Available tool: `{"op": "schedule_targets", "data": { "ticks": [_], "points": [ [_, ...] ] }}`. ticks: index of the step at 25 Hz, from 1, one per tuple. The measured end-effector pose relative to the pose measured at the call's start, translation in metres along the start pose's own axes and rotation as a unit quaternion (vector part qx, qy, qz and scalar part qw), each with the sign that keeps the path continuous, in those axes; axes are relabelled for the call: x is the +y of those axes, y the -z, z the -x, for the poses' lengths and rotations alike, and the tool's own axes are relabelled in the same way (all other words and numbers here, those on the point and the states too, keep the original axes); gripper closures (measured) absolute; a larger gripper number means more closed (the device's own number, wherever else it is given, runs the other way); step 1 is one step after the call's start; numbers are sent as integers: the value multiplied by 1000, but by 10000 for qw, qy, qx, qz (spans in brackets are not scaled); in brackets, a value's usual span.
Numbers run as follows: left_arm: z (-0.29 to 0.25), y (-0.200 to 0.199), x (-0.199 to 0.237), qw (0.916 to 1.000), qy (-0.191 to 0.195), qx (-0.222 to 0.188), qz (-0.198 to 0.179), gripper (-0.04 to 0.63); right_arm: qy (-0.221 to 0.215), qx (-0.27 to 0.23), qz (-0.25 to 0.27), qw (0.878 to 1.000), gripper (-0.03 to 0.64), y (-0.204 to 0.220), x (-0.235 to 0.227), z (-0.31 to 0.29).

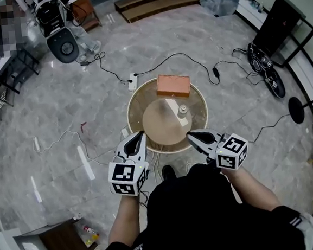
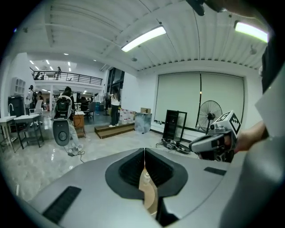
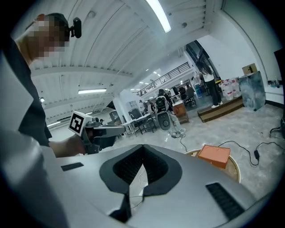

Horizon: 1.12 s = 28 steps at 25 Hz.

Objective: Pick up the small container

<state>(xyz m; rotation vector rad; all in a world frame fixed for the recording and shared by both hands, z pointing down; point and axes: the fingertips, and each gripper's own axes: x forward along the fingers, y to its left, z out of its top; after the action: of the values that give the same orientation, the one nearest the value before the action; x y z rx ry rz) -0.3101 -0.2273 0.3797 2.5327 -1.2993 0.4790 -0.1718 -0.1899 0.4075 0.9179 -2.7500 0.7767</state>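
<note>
Fingers (image 2: 129, 168) of the left gripper (image 1: 140, 134) and right gripper (image 1: 190, 134) are pressing together, empty, hovering at the round desk's (image 1: 134, 104) near edge; the small container (image 1: 183, 110) is standing upright mid-desk, near an orange box (image 1: 173, 85).

The small container (image 1: 183, 110) stands upright on the round bench (image 1: 138, 104), right of its middle and toward the far side. It is pale and greyish, seemingly with a cap on top, though it shows too small to be sure. It sits near an orange box (image 1: 173, 85), not touching it.
</note>
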Motion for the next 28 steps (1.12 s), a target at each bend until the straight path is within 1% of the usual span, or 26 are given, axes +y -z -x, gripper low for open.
{"op": "schedule_targets", "data": {
  "ticks": [3,8,11,15,20,24,28],
  "points": [
    [-12,-3,13,9997,179,63,-127,576,236,-30,-236,9994,603,2,-10,-11],
    [-26,-1,21,9992,385,142,31,577,401,-119,-327,9986,603,-5,-19,-27],
    [-39,10,21,9978,565,328,73,576,493,-215,-340,9980,603,-12,-25,-32],
    [-69,19,14,9947,863,543,121,577,726,-224,-416,9962,603,-8,-42,-28],
    [-127,23,-12,9891,1253,774,80,575,939,-183,-656,9932,603,5,-84,-14],
    [-180,31,-26,9869,1361,859,69,575,1105,-41,-730,9912,603,22,-134,-4],
    [-226,53,-38,9841,1493,940,204,575,1105,-35,-637,9918,603,27,-175,-5]
  ]
}}
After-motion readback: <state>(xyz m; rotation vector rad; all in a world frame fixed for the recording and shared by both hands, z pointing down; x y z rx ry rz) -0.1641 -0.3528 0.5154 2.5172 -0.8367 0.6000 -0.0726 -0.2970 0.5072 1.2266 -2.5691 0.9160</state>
